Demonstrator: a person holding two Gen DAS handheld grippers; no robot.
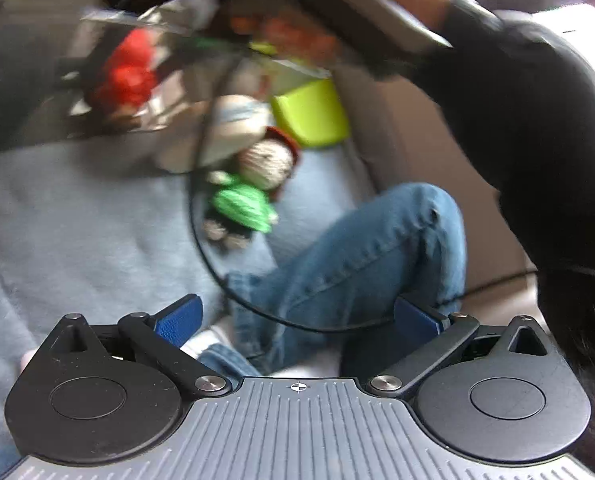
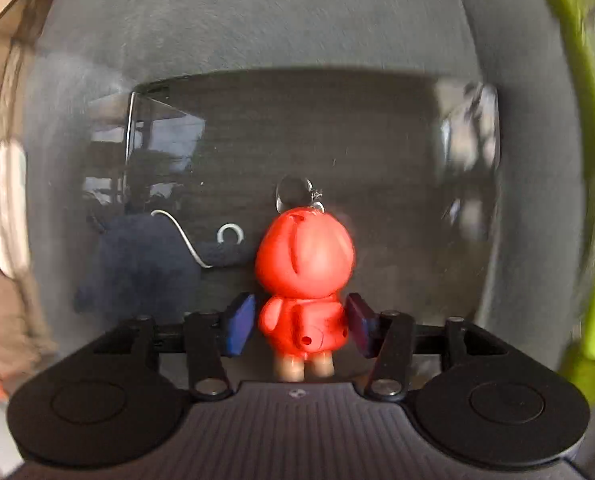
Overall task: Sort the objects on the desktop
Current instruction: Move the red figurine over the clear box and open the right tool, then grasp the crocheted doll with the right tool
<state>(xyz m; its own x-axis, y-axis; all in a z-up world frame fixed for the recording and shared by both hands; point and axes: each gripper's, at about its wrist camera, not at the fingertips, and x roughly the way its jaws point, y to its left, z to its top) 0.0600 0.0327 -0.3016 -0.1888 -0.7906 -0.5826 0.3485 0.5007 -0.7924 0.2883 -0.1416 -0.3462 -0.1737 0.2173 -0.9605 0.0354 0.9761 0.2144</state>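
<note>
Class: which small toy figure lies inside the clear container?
The glossy red plastic figure, between the right jaws; the knitted green-bodied doll lies outside on the blue-grey cloth.

We see a figure inside a clear container.

In our right wrist view the toy figure (image 2: pixel 303 280) stands between the right gripper (image 2: pixel 300 330) pads, inside the clear bin (image 2: pixel 469 128); another bin (image 2: pixel 585 240) lies right.

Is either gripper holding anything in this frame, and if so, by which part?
The right gripper has the red figurine between its pads at the torso, though contact isn't certain. The left gripper is open and empty.
</note>
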